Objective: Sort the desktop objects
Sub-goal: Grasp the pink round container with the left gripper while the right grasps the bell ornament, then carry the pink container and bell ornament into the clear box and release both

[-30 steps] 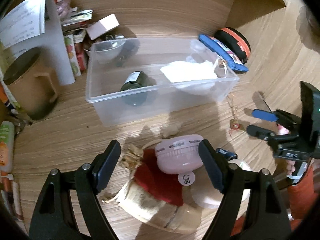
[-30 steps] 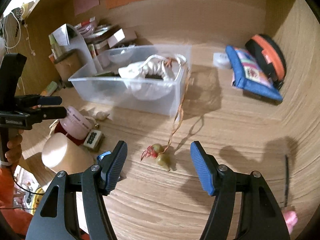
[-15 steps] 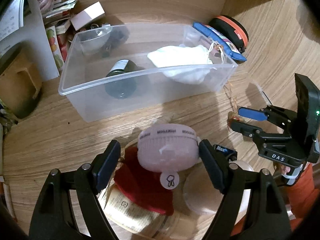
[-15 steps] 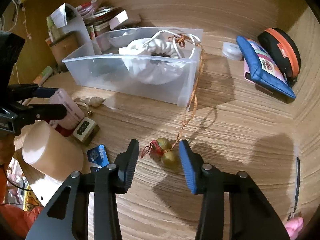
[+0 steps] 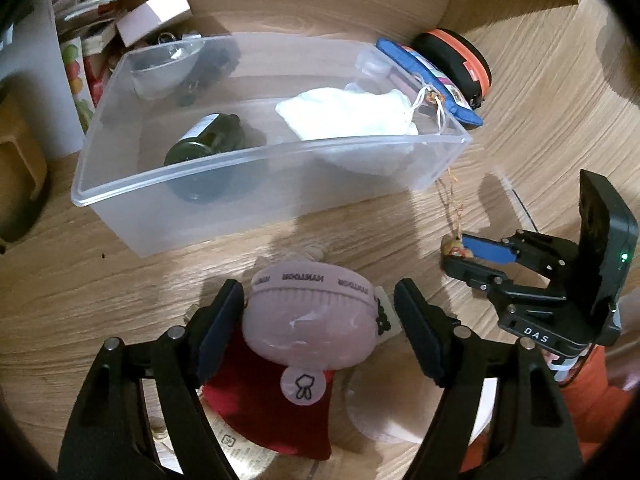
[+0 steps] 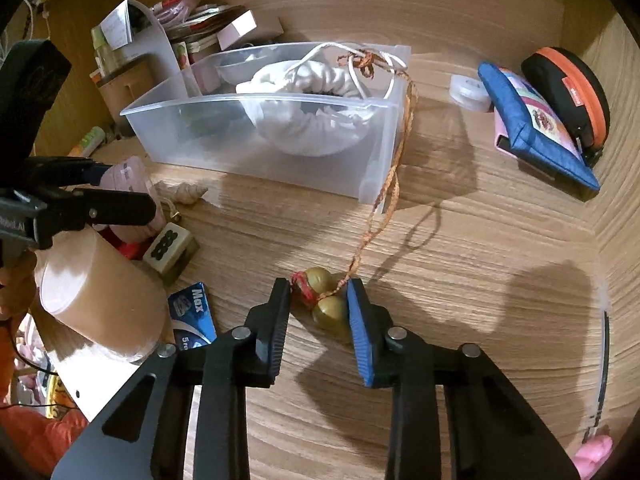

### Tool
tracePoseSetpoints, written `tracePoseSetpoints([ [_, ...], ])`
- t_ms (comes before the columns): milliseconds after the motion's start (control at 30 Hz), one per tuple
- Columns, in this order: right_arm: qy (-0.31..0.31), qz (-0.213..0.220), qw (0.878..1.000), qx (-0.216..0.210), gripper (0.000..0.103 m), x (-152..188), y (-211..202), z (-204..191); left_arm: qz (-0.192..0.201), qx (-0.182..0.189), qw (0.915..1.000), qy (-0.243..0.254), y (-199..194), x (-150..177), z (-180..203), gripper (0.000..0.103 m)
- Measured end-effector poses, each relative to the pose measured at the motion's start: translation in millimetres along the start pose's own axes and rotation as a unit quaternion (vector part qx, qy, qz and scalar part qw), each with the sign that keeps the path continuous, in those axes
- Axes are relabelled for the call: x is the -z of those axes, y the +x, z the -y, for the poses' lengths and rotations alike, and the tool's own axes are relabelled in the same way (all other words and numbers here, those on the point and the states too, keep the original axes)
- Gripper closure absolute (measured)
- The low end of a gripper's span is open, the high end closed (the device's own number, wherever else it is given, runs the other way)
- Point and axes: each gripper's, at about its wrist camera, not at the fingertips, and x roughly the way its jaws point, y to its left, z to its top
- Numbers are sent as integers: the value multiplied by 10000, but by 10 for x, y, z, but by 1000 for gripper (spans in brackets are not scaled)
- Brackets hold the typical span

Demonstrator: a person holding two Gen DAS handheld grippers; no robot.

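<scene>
My left gripper (image 5: 320, 312) is open around a round pink case (image 5: 312, 328) that lies on a red pouch (image 5: 272, 416); the pads do not touch it. My right gripper (image 6: 318, 300) has closed in on two olive beads with a red tassel (image 6: 324, 300) on the desk; the pads sit against them. Their orange cord (image 6: 384, 184) runs up over the rim of the clear plastic bin (image 6: 256, 152). The bin (image 5: 248, 184) holds a white drawstring bag (image 5: 352, 116) and a dark jar (image 5: 204, 148).
A blue pouch (image 6: 536, 120) and a black-and-orange case (image 6: 568, 88) lie at the right. A tan cylinder (image 6: 96, 296), a mahjong tile (image 6: 168, 248), a blue card (image 6: 192, 316) and a shell (image 6: 188, 192) lie at the left. Boxes and papers (image 5: 100, 28) stand behind the bin.
My right gripper has moved forward and narrowed from wide open onto the beads. My left gripper has moved closer to the pink case, which is now between its fingers.
</scene>
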Motion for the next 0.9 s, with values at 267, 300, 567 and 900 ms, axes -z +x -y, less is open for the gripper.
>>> tracePoseSetpoints([
  [267,-130,21,9999,23,77,4,24,-41,-69,294,9990,-328,-49,-12,-165,38],
  [300,-150,22,9999,21,77,5,24,-50,-81,297,9988,-370,-51,-21,-186,38],
  [567,-231,26,9997,66,77,6,34,-77,-254,25,9995,-170,83,-5,-103,40],
  [900,-96,124,9998,-151,87,24,-16,-26,71,-245,9987,-433,-40,-3,-207,41],
])
